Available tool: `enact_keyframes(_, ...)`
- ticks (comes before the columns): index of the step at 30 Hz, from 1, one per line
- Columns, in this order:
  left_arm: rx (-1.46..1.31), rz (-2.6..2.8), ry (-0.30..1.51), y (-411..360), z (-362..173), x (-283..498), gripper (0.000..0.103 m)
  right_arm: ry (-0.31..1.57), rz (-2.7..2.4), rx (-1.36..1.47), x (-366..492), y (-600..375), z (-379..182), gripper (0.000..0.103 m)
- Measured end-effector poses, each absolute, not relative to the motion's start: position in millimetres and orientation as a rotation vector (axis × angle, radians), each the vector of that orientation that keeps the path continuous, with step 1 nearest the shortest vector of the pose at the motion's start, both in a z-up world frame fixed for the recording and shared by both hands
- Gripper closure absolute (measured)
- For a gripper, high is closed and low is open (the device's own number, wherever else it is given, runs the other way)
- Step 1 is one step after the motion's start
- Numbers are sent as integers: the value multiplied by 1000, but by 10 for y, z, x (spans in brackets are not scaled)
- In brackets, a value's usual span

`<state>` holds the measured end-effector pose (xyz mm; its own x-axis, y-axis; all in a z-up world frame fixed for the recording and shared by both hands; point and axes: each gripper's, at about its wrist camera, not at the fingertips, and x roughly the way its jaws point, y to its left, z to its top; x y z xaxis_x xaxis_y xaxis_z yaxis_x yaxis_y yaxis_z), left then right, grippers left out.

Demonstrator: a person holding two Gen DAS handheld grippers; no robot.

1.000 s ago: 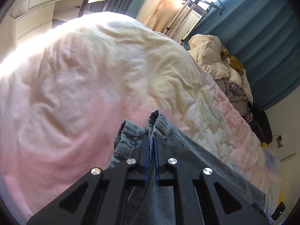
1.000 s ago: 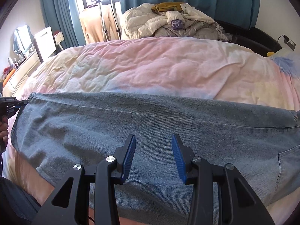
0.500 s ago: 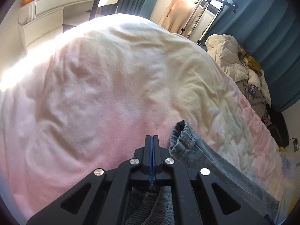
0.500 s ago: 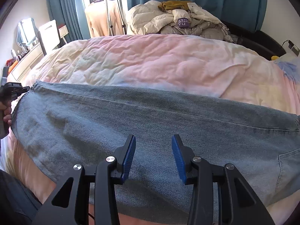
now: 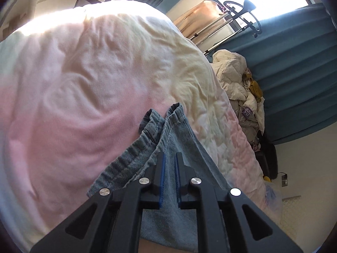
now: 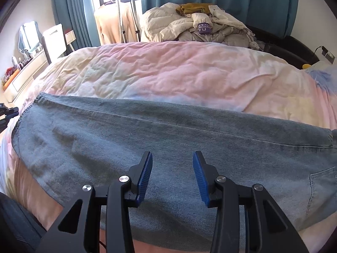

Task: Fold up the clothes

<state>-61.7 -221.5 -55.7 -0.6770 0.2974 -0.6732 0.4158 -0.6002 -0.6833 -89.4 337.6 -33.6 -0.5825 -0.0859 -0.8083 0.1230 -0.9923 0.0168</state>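
Your jeans (image 6: 168, 139) lie flat, legs stacked, along the bed's (image 6: 189, 73) near edge, the crosswise folds still to do; your left hand-held gripper (image 5: 169, 164) is opening over the hem, gripping nothing, and your right hand-held gripper (image 6: 172, 168) hovers half-open, empty.

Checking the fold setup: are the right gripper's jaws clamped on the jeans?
No, the right gripper has its jaws apart above the flat jeans, pinching nothing.
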Motion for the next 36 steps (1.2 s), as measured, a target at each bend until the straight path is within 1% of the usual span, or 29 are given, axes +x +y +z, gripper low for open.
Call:
enact_keyframes(3, 1208, -2415, 1498, -2155, -623, -409, 90, 39, -2708, 1387, -866, 3445, -331, 63)
enact_keyframes(4, 1210, -2408, 1542, -2124, -656, -350, 87, 28, -2713, 1388, -847, 3472, -319, 63)
enact_keyframes(6, 1235, -2392, 1689, -2050, -750, -248, 72, 2, -2722, 1386, -804, 3525, -289, 63)
enact_keyframes(7, 1235, -2373, 1761, -2017, -787, -209, 59, -11, -2727, 1380, -781, 3549, -269, 63)
enact_keyframes(8, 1221, -2361, 1813, -1982, -809, -174, 51, -26, -2732, 1371, -752, 3570, -247, 63)
enact_keyframes(9, 1212, -2361, 1836, -1945, -810, -150, 49, -44, -2736, 1362, -728, 3589, -225, 63)
enact_keyframes(11, 1207, -2385, 1814, -1866, -775, -118, 38, -83, -2741, 1345, -685, 3626, -182, 63)
enact_keyframes(12, 1203, -2398, 1795, -1827, -756, -101, 36, -102, -2743, 1336, -663, 3644, -160, 63)
enact_keyframes(14, 1199, -2406, 1777, -1746, -758, -38, 26, -114, -2751, 1327, -633, 3664, -134, 63)
enact_keyframes(15, 1218, -2398, 1779, -1706, -787, -16, 25, -116, -2754, 1327, -621, 3673, -128, 63)
enact_keyframes(20, 1429, -2270, 1778, -1534, -1095, -66, 22, -134, -2763, 1361, -627, 3728, -151, 63)
enact_keyframes(23, 1512, -2261, 1704, -1462, -1197, -193, 22, -154, -2779, 1368, -633, 3763, -155, 63)
enact_keyframes(24, 1544, -2265, 1703, -1428, -1232, -256, 22, -167, -2782, 1363, -632, 3775, -148, 63)
enact_keyframes(27, 1545, -2223, 1697, -1382, -1347, -345, 22, -203, -2791, 1349, -635, 3825, -126, 63)
enact_keyframes(30, 1489, -2173, 1753, -1415, -1439, -366, 22, -229, -2816, 1339, -631, 3878, -104, 63)
enact_keyframes(31, 1467, -2160, 1767, -1428, -1464, -372, 27, -241, -2835, 1329, -621, 3904, -87, 63)
enact_keyframes(32, 1433, -2176, 1754, -1449, -1449, -376, 36, -262, -2853, 1312, -611, 3943, -63, 63)
enact_keyframes(34, 1372, -2188, 1753, -1501, -1440, -393, 43, -324, -2892, 1269, -578, 4038, -5, 63)
enact_keyframes(36, 1320, -2182, 1782, -1559, -1457, -419, 46, -396, -2927, 1227, -541, 4145, 53, 63)
